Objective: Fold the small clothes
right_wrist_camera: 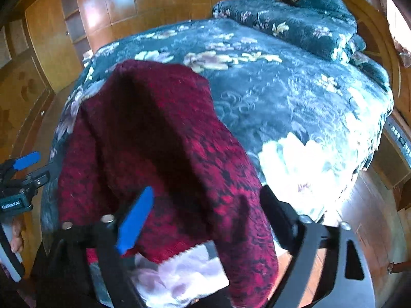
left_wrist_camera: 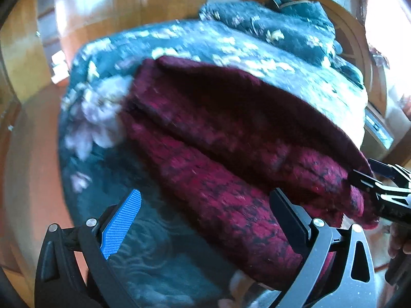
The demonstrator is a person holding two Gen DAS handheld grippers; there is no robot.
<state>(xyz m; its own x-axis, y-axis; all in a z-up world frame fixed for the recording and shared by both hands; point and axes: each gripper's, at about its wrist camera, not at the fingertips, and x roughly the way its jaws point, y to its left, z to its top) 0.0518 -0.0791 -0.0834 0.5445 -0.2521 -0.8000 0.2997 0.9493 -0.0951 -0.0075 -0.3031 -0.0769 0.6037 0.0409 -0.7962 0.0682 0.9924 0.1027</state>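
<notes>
1. Dark red knitted garment [left_wrist_camera: 231, 141] spread over the near part of the bed, lying on the teal floral bedspread [left_wrist_camera: 218, 43]; near hem hanging off the bed edge in the right wrist view [right_wrist_camera: 167, 154], with a pale, lilac-white cloth [right_wrist_camera: 179, 274] showing beneath it.
2. Left gripper [left_wrist_camera: 203, 220] wide open: blue ribbed pad [left_wrist_camera: 122, 224] over the bedspread, black finger [left_wrist_camera: 290, 218] lying against the red knit, nothing pinched between them.
3. Right gripper [right_wrist_camera: 205, 218] also spread wide, blue pad [right_wrist_camera: 136, 220] and black finger [right_wrist_camera: 280, 213] on either side of the garment's hanging edge; fabric between the fingers but, through the motion blur, apparently not clamped.
4. No containers visible.
5. Folded quilt [right_wrist_camera: 295, 23] of the same floral pattern piled at the far end of the bed, against the curved wooden headboard [right_wrist_camera: 377, 25].
6. Glossy wooden wardrobe [right_wrist_camera: 108, 12] beyond the bed's left side; wooden floor [left_wrist_camera: 33, 154] below.
7. Each gripper visible at the edge of the other's view, the right one touching the garment's corner in the left wrist view.
</notes>
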